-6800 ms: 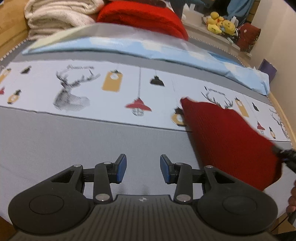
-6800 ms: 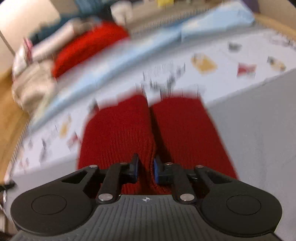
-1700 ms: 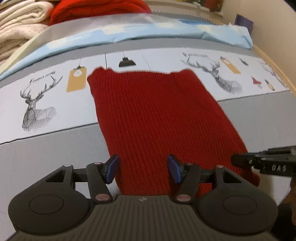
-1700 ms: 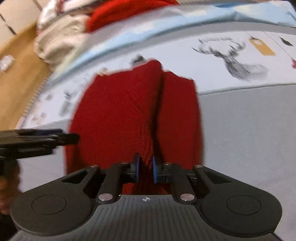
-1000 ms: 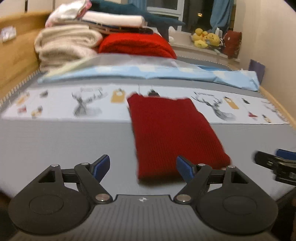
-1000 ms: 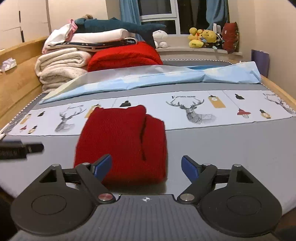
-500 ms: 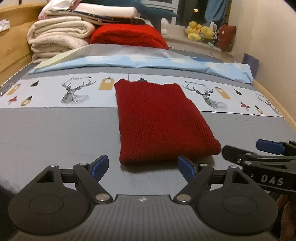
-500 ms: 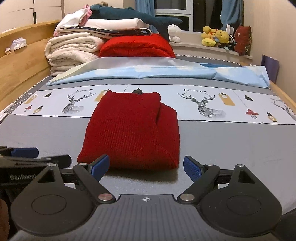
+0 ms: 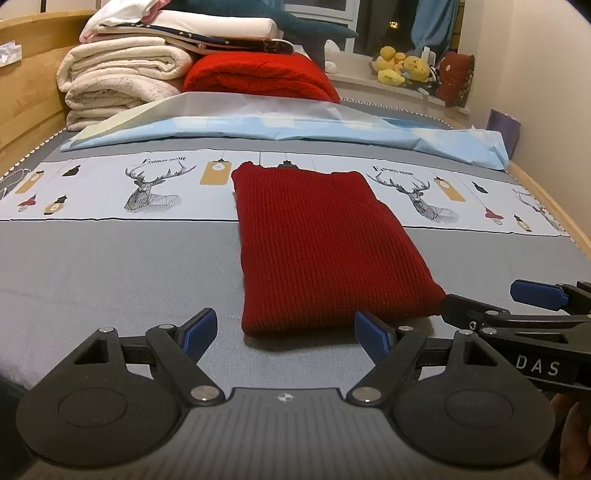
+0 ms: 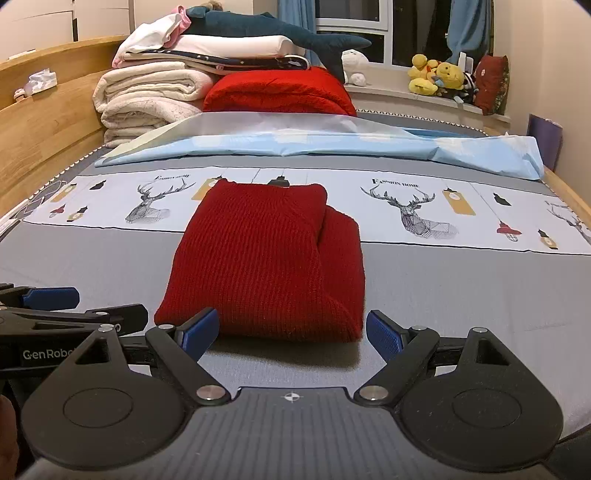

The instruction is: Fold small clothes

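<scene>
A dark red knit garment [image 9: 321, 243] lies folded in a neat rectangle on the grey bed cover [image 9: 110, 266]; in the right wrist view [image 10: 269, 258] one folded layer overlaps another along its right side. My left gripper [image 9: 286, 334] is open and empty, just short of the garment's near edge. My right gripper [image 10: 291, 332] is open and empty, also just short of the near edge. The right gripper shows at the right of the left wrist view [image 9: 517, 314], and the left gripper at the left of the right wrist view [image 10: 55, 310].
A light blue sheet [image 10: 314, 144] lies across the bed behind a printed deer strip [image 10: 410, 210]. Folded blankets [image 10: 147, 99], a red blanket [image 10: 280, 92] and a plush shark [image 10: 280, 29] are stacked at the head. Wooden bed rails run along both sides. Plush toys [image 10: 436, 77] sit on the windowsill.
Both grippers let go of the garment, opened wide and drew back toward the near edge of the bed. The garment now lies flat and folded.
</scene>
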`<action>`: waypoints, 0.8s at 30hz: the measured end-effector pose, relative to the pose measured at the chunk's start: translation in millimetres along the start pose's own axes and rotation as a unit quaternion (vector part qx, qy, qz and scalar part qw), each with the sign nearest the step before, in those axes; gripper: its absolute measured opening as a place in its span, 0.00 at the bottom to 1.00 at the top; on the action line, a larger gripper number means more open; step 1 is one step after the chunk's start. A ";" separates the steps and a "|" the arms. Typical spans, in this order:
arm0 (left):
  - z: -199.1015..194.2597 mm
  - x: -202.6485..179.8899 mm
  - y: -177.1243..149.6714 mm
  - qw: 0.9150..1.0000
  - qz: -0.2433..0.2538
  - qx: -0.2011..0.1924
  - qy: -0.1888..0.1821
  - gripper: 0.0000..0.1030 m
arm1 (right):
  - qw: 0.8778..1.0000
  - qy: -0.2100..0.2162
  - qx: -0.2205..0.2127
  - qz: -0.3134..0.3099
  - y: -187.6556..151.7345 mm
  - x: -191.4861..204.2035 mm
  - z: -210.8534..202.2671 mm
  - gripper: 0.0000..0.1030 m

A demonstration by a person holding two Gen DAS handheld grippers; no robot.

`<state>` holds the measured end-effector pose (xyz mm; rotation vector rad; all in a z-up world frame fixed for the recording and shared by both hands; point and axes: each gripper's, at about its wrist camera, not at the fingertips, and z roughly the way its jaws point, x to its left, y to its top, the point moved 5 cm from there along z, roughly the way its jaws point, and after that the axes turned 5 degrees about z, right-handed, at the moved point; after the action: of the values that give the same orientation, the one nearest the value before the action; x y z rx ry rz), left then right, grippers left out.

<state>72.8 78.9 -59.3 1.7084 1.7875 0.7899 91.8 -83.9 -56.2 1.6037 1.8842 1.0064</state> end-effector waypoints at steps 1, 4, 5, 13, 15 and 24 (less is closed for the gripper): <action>-0.1 0.4 -0.1 1.000 0.000 0.000 0.000 0.83 | 1.000 -0.001 0.000 0.000 0.1 0.1 -0.9 0.85; 1.2 0.2 -0.5 1.000 0.001 0.000 0.000 0.83 | 1.000 0.001 0.003 0.002 0.3 0.0 0.8 0.85; 1.5 0.3 -0.4 1.000 0.001 0.000 -0.001 0.83 | 1.000 0.001 0.003 0.003 0.1 0.0 1.3 0.85; 1.1 0.2 -0.6 1.000 0.000 0.000 -0.001 0.83 | 1.000 0.001 0.004 0.004 0.9 -0.5 2.9 0.85; 1.4 0.2 -0.6 1.000 0.000 -0.001 -0.001 0.83 | 1.000 0.000 0.003 0.003 1.1 0.0 2.7 0.85; 1.2 -0.8 -0.5 1.000 0.000 -0.001 0.000 0.83 | 1.000 0.000 0.005 0.003 2.1 -0.8 4.5 0.85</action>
<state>73.4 78.1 -60.5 1.7074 1.7867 0.7905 96.7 -83.6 -57.5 1.6176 1.8881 1.0001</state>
